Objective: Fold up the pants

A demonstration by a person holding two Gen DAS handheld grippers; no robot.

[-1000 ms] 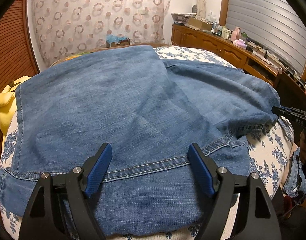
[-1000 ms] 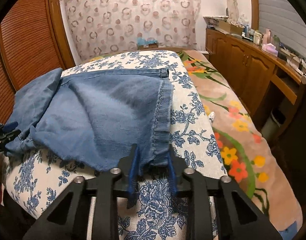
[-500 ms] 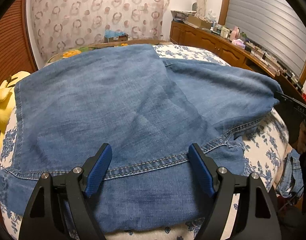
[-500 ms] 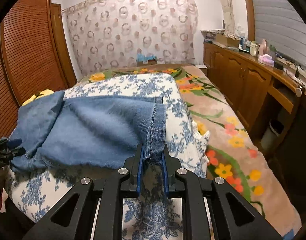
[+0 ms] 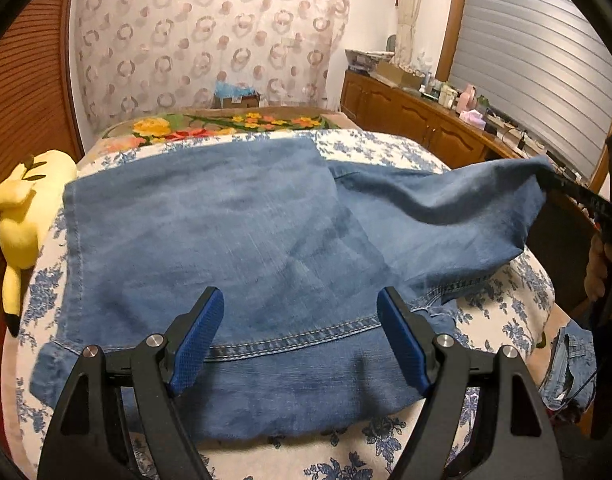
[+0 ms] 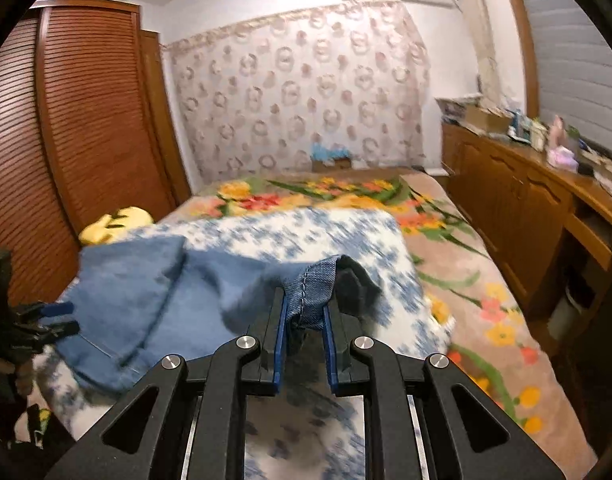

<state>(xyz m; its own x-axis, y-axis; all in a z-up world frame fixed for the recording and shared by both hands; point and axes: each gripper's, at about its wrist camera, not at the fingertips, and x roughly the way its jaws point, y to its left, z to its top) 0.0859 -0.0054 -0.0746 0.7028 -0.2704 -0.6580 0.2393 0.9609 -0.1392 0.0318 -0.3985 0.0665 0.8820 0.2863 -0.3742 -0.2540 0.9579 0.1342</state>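
Your right gripper (image 6: 304, 314) pinches the stitched hem of the soft denim pants (image 5: 234, 240); your left gripper's (image 5: 300, 334) ribbed blue fingers (image 5: 196, 342) spread wide above the waistband.

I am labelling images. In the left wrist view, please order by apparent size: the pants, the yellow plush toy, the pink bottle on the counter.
1. pants, by far largest.
2. plush toy.
3. pink bottle, smallest, though farthest from the camera.
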